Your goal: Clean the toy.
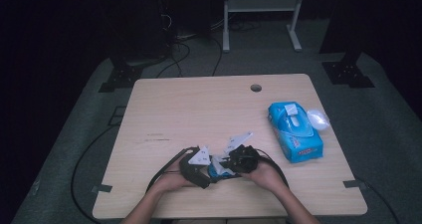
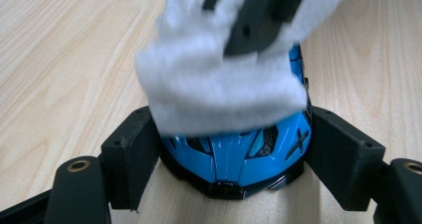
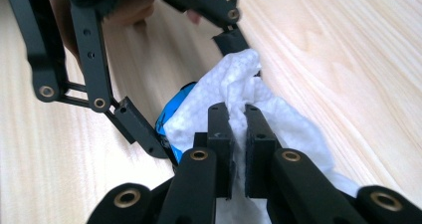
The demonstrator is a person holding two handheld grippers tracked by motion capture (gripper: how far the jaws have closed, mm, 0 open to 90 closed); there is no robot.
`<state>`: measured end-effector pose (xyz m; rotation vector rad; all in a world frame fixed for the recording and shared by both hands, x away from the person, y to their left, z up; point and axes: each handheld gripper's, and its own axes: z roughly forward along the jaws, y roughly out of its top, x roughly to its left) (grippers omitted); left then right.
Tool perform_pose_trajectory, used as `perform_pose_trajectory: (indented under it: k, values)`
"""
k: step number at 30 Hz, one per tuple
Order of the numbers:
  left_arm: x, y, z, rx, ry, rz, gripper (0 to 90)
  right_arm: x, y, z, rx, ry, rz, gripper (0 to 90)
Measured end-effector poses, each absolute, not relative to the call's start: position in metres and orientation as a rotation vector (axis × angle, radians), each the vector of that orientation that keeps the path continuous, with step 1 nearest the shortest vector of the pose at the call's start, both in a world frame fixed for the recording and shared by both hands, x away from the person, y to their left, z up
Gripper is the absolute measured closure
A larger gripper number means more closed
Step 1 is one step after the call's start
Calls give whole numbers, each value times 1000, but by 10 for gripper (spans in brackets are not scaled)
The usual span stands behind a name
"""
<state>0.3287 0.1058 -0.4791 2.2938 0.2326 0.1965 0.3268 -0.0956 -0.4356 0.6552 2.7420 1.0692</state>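
From above, the left gripper (image 1: 213, 173) and right gripper (image 1: 225, 165) meet over a small blue object at the near edge of the table (image 1: 199, 109), a wipes pack (image 1: 294, 131) lying well apart to the right. In the left gripper view, its jaws clamp a blue toy car (image 2: 234, 157) at both sides, a white wipe (image 2: 219, 89) draped across its top. In the right gripper view, narrow jaws pinch the wipe (image 3: 259, 109), apparently resting on the car (image 3: 174, 115).

Blue wipes pack (image 1: 295, 131) on wooden table (image 1: 199, 104), right side; white lid (image 1: 318, 118) beside it.
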Motion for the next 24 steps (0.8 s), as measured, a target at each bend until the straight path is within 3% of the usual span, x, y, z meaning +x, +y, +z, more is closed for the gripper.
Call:
perform_pose_trajectory:
  k: [11,20,24]
  values:
    - [330,107,-479,2290,223,193,250,319,-64,-446,540,2780,1029,843]
    - [329,107,-480,2284,232,193,249,316,-103,-436,649,2741,1051,843]
    - [328,106,-480,2290,232,199,249,315,-98,-437,636,2740,1036,843]
